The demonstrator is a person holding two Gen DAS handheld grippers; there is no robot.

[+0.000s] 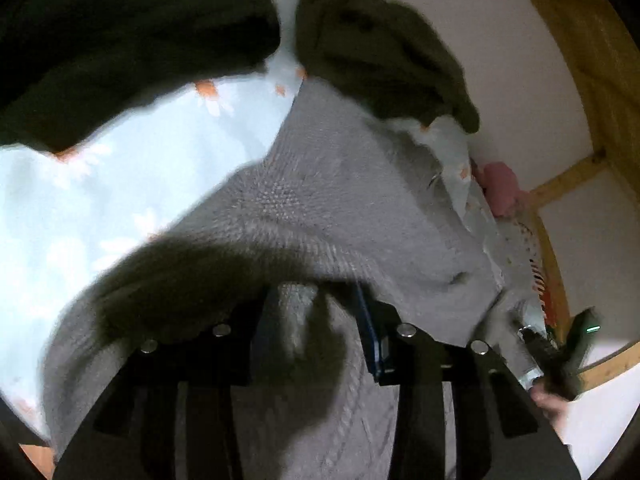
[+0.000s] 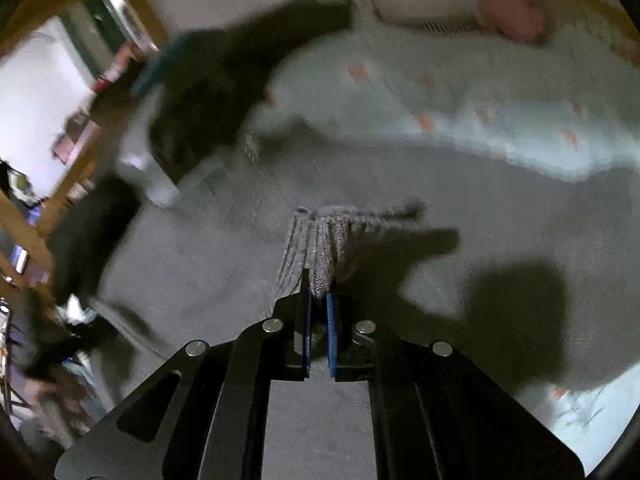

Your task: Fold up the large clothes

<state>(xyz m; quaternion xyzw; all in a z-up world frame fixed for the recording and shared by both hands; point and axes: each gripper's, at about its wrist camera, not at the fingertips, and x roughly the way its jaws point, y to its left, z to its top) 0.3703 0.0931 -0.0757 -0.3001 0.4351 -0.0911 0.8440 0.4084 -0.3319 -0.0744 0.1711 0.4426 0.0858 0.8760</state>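
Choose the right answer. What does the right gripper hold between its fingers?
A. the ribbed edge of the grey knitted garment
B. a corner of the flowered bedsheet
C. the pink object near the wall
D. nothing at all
A: in the right wrist view the right gripper has its fingers closed on the ribbed edge of the grey knitted garment.

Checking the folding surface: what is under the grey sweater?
The grey knit sweater lies on a pale blue daisy-print sheet, visible around its edges. Whatever lies beneath its middle is covered.
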